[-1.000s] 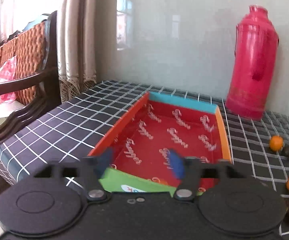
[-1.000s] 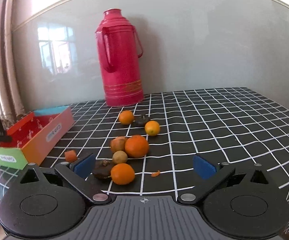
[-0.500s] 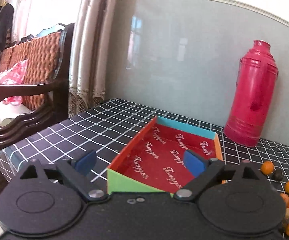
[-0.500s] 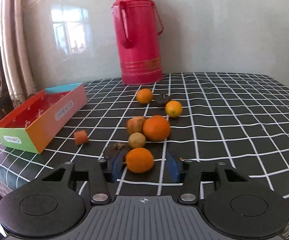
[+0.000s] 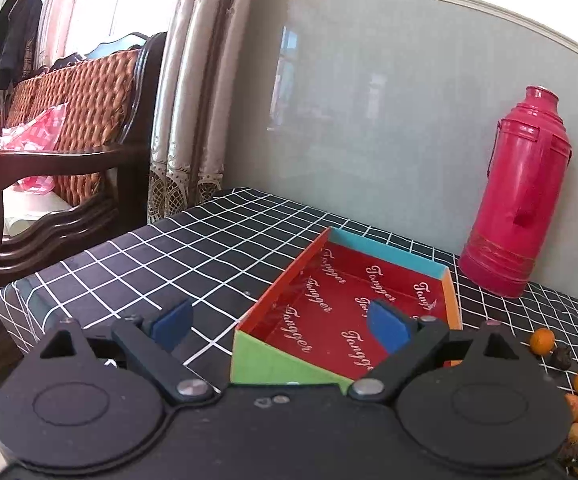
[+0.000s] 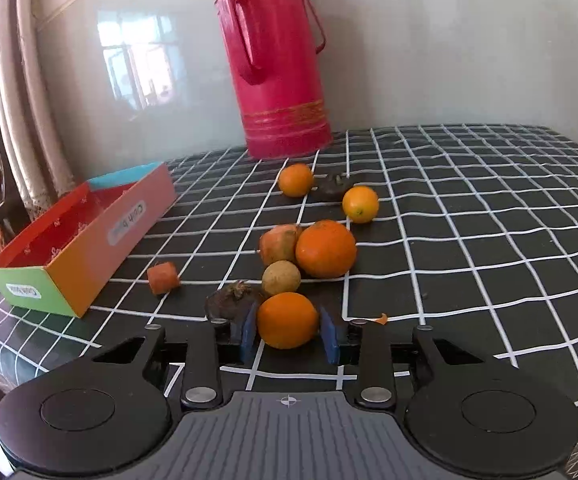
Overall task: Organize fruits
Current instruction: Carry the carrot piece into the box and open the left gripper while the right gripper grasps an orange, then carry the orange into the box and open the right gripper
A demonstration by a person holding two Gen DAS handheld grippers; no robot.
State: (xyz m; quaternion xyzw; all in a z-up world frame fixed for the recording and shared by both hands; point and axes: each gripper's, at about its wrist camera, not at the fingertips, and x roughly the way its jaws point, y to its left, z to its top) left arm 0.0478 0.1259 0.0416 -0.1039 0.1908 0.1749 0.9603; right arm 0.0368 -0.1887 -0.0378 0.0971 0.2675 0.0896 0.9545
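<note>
A black checked tablecloth (image 6: 469, 216) carries scattered fruits (image 6: 325, 249), box (image 6: 89, 248), red thermos (image 6: 277, 60).

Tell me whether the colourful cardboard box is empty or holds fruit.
Empty. The colourful cardboard box shows only its bare red printed floor in the left wrist view, and all the fruit lies outside on the checked tablecloth.

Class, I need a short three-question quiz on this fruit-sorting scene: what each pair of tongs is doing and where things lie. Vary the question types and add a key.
1. True or false: the cardboard box already holds fruit.
2. Multiple choice: the right tongs are closed around A) the dark dried fruit B) the near orange C) the red thermos.
3. Fill in: the left tongs are ____ and hold nothing.

Key: 1 false, only its red printed floor shows; 2 B, the blue pads sit at both its sides; 3 open.
</note>
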